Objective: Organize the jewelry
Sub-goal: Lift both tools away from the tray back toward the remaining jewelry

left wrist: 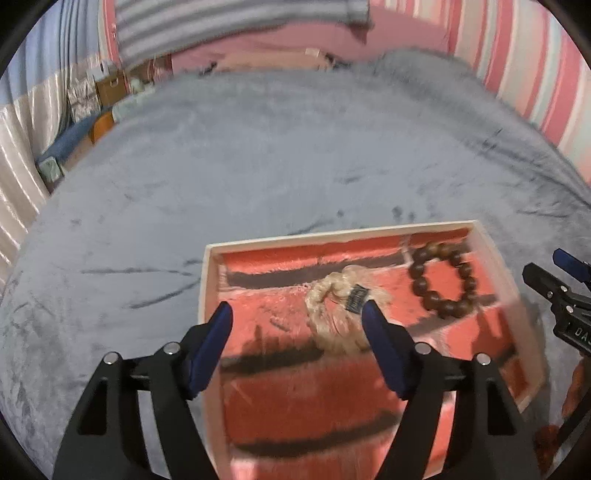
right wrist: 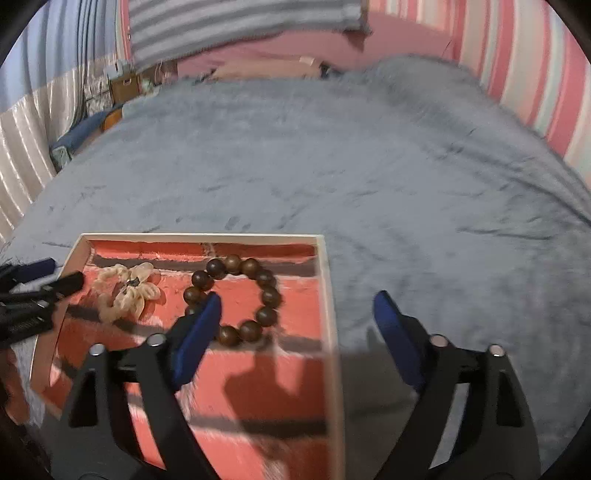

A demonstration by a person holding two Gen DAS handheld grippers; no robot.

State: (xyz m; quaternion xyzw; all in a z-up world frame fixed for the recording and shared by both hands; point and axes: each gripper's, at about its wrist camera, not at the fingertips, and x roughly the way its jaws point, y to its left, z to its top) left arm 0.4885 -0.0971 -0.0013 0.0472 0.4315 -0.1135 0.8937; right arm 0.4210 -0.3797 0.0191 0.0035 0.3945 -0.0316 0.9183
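Note:
A white-rimmed tray [left wrist: 208, 280] with a red and black striped lining lies on a grey blanket; it also shows in the right wrist view [right wrist: 327, 280]. In it lie a cream fabric scrunchie [left wrist: 332, 314] [right wrist: 127, 290] and a brown wooden bead bracelet [left wrist: 443, 278] [right wrist: 236, 299]. My left gripper [left wrist: 297, 314] is open and empty above the tray, its right finger beside the scrunchie. My right gripper [right wrist: 297, 304] is open and empty over the tray's right rim, its left finger in front of the bracelet.
The grey blanket [left wrist: 277, 155] [right wrist: 406, 184] covers the bed all around the tray. A striped pillow [right wrist: 240, 22] lies at the far end. Pink striped wall on the right; boxes and clutter at the far left [left wrist: 107, 88].

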